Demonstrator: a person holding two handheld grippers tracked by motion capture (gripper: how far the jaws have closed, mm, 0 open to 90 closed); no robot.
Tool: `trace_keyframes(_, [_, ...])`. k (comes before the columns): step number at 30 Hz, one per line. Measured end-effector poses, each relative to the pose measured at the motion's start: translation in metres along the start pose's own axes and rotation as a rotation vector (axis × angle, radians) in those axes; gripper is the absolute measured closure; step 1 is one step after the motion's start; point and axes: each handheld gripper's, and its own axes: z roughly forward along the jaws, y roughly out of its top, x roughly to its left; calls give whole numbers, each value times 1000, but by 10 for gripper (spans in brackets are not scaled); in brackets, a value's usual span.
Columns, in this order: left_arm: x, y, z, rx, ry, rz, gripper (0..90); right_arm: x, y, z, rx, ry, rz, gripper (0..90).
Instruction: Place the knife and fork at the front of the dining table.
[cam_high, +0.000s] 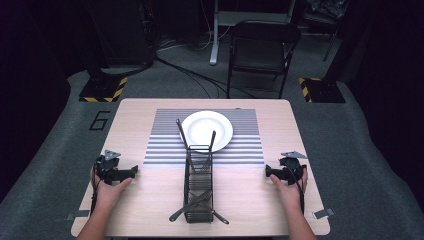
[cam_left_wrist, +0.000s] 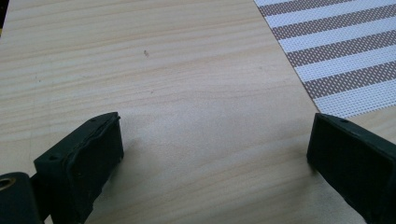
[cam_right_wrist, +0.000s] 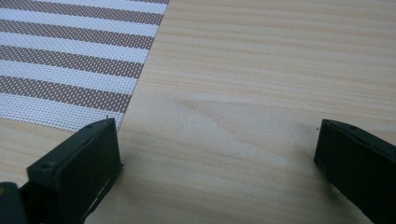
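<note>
A white plate (cam_high: 220, 122) lies on a striped placemat (cam_high: 167, 135) at the middle of the wooden table (cam_high: 250, 200). In front of it a black wire caddy (cam_high: 199, 185) lies along the table with dark cutlery in it, handles poking out at both ends. My left gripper (cam_high: 134, 171) rests on the table at the left, a hand on it. In its own view the left gripper (cam_left_wrist: 215, 140) stands open over bare wood. My right gripper (cam_high: 268, 171) rests at the right, also hand-held. The right gripper (cam_right_wrist: 217, 144) is open over bare wood in its own view.
A corner of the striped placemat (cam_left_wrist: 336, 51) shows at the upper right of the left gripper view, and the placemat (cam_right_wrist: 70, 60) sits at the upper left of the right gripper view. Behind the table stands a black folding chair (cam_high: 262, 47) on grey floor with cables.
</note>
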Motion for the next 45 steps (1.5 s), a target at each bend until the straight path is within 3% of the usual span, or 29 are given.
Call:
trace_keyframes(33, [0,0,0,0,0,2,37,2,0,-1,-3,-2,4,9])
trace_keyframes(36, [0,0,0,0,-1,0,37,3,-1,-2,-12,8,-2,53])
trace_keyframes(39, [0,0,0,-1,0,0,37,3,-1,-5,-35,16,-11,191])
trace_keyframes(43, [0,0,0,-1,0,0,37,4,1,-5,-27,38,-24,199])
trace_keyframes(45, [0,0,0,-1,0,0,36,8,6,-11,-48,46,-45,207])
